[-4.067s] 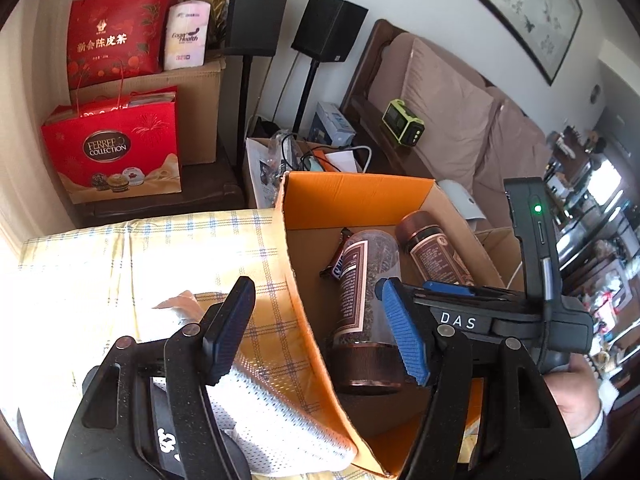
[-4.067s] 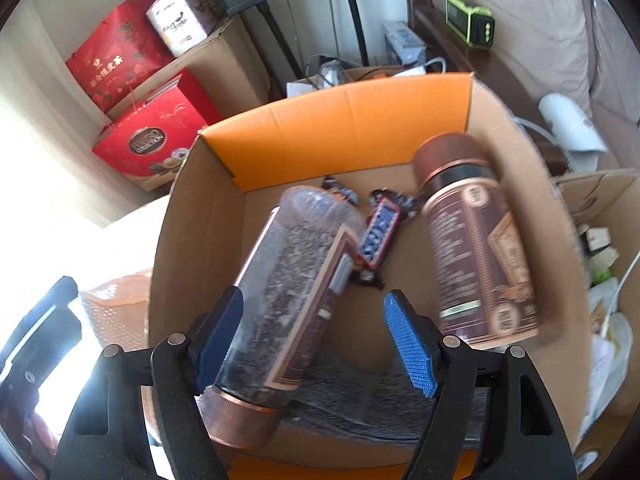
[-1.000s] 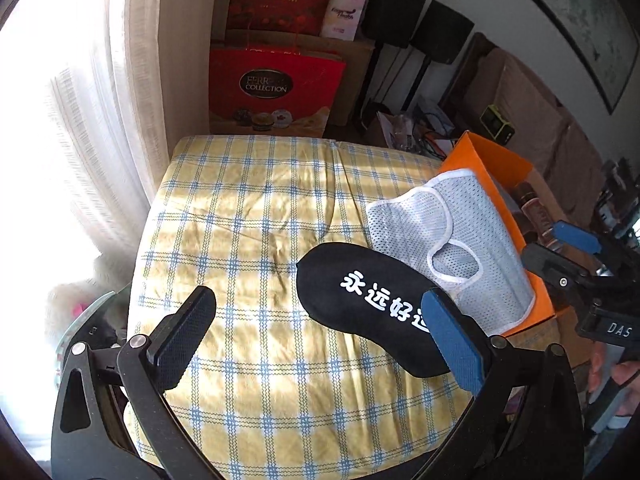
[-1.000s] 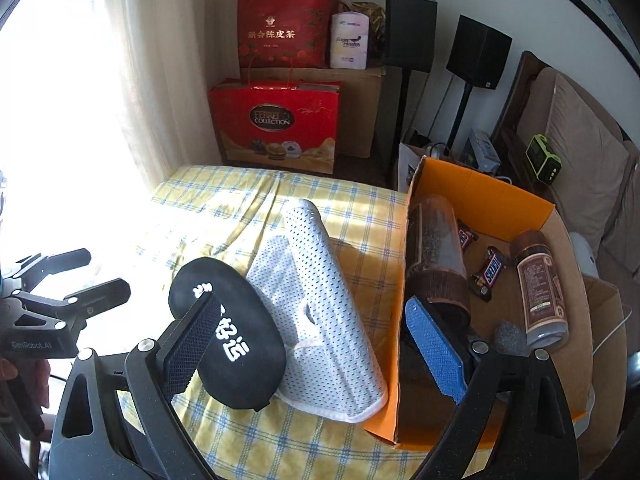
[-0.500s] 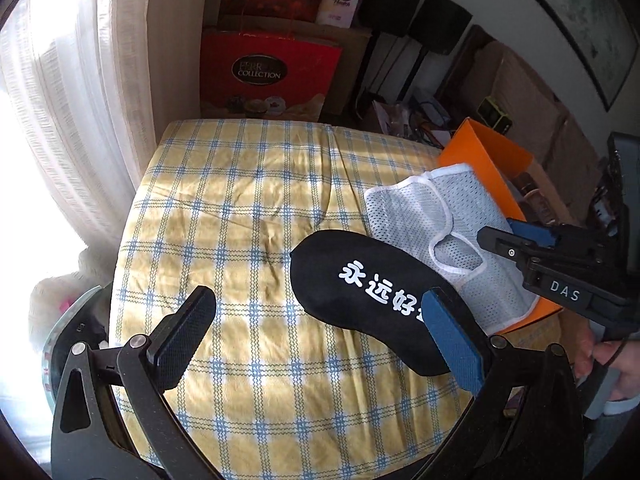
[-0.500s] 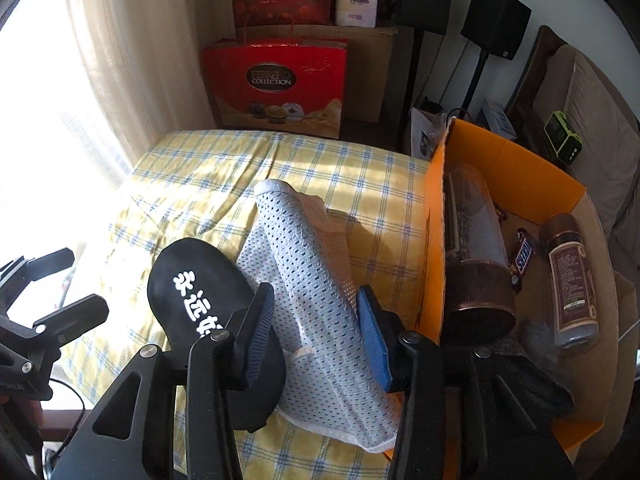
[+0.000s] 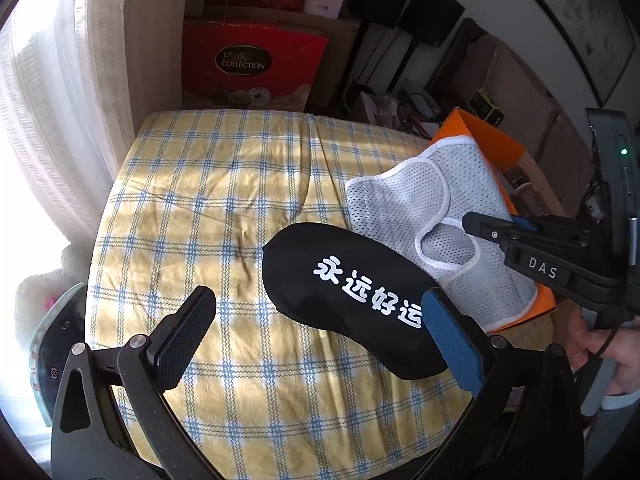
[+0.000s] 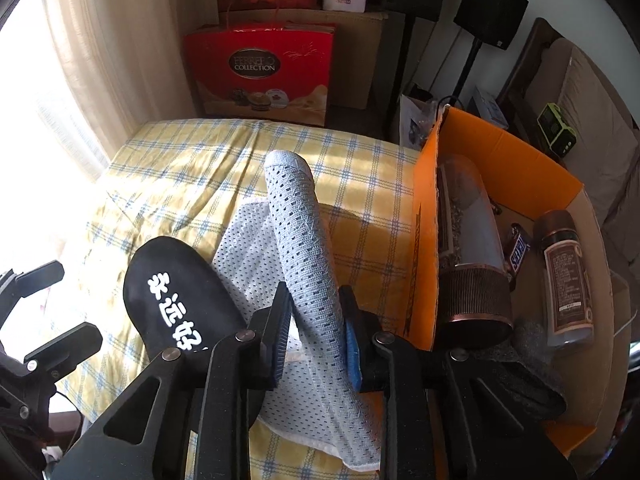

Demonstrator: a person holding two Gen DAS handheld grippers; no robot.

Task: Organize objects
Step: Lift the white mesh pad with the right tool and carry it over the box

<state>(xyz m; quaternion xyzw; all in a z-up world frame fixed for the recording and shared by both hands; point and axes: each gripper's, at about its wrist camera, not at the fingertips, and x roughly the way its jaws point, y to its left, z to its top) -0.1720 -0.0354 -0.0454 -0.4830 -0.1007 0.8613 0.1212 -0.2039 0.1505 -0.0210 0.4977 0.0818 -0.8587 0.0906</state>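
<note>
Mesh garment, grey-white with white trim, lies on the yellow checked bed at its right edge, against the orange wall of the cardboard box. Nearest the right camera, the right hand-held gripper points steeply down and its jaws have just been closing; the blue pads now pinch a raised fold of the mesh, which stands up as a ridge between them. Just left of it, overlapping the garment's edge, lies the black sleep mask with white characters. The left hand-held gripper hangs tilted down over the near part of the bed, its fingers spread wide with nothing between them, the right pad above the mask's end. Inside the box lie two brown-capped jars and a candy bar. Beyond the bed's far edge stands a red gift bag.
</note>
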